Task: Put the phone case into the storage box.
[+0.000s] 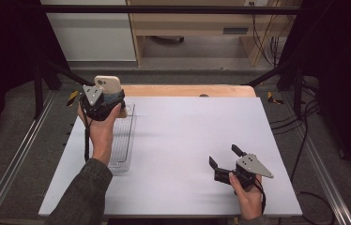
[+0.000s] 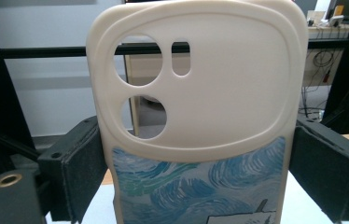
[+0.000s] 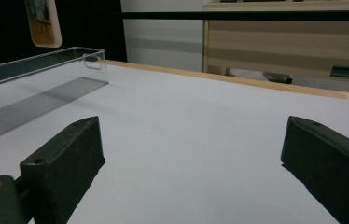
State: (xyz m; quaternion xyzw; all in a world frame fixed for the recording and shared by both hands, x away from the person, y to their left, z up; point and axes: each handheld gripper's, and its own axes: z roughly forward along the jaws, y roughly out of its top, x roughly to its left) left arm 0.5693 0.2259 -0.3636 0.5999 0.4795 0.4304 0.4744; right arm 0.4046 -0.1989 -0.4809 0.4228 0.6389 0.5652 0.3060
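Left gripper (image 2: 196, 182) clenched on a cream silicone phone case with a blue swirl-painted lower panel (image 2: 196, 107), jaws pressing its two long edges, case upright, held above the table's far-left corner. In the high view the case (image 1: 107, 84) stands over the far end of a clear ribbed plastic tray (image 1: 129, 123) lying along the left edge.

Right gripper (image 1: 226, 162) released, jaws spread wide, resting low near the near-right corner with nothing between them.

Handling, as a judgement: case looks light, soft and bendy, with an empty shell and camera cut-outs, so a hard squeeze could bow it. Matte skin should grip well. Best hold is across the long edges below the cut-outs, as now.

Surface: flat pale grey table top (image 1: 187, 140), smooth, wooden strip at far edge. Room: dark frame rails, wooden shelving and cables beyond.
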